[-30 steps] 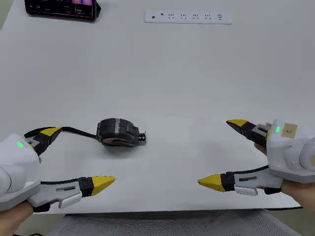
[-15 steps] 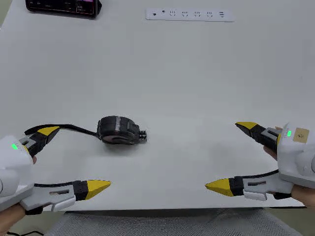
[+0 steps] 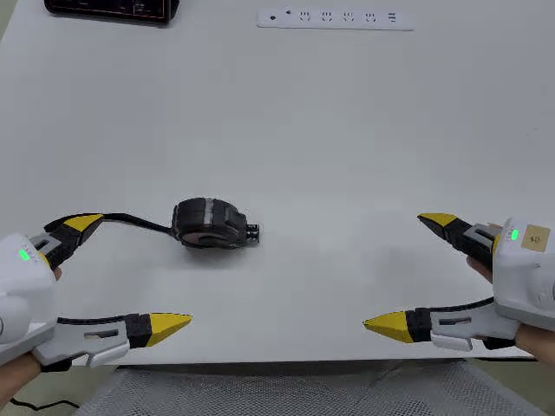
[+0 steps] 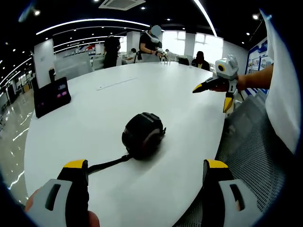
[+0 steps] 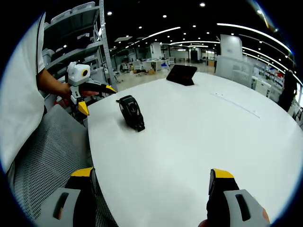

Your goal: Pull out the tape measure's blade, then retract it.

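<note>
Left gripper, right gripper wider apart; one tape measure between.

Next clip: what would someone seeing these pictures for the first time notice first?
First, the black tape measure, lying alone on the white table with its strap trailing toward the left gripper. Next, the yellow-tipped jaws of the left gripper and the right gripper, wide open at the near edge, one on each side of it, holding nothing. A power strip lies at the far edge.
</note>
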`<state>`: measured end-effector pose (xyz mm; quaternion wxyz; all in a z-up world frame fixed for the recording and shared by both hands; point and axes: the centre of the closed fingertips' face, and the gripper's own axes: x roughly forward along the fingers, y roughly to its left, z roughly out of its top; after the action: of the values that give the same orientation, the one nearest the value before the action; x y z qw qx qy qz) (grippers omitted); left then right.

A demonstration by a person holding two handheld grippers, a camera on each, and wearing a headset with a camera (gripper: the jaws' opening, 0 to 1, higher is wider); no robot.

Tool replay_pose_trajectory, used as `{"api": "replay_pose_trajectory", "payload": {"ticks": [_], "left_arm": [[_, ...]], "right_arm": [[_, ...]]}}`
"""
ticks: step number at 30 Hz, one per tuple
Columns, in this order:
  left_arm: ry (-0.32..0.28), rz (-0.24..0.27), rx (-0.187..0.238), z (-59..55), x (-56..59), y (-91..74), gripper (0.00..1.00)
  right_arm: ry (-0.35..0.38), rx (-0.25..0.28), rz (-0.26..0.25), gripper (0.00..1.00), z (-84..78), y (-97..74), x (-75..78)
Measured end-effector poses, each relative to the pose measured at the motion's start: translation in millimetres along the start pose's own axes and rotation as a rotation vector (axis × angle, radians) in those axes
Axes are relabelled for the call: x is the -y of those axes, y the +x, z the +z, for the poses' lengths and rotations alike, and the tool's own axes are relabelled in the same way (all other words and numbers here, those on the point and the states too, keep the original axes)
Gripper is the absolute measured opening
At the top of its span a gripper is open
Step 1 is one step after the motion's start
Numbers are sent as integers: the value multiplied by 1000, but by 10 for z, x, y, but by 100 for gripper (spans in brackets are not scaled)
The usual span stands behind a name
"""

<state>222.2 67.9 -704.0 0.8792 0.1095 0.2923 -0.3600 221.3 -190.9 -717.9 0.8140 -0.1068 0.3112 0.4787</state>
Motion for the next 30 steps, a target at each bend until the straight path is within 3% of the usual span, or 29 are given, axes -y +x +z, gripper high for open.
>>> {"api": "replay_pose_trajectory", "payload": {"ticks": [19,30], "left_arm": [[-2,-20,-16,-39,47,23,97],[-15,-26,-1,-4,37,30,99]], "right_arm": [[13,-11,5,99,-25,-10,-27],[13,-12,7,99,-35,0,-17]]}}
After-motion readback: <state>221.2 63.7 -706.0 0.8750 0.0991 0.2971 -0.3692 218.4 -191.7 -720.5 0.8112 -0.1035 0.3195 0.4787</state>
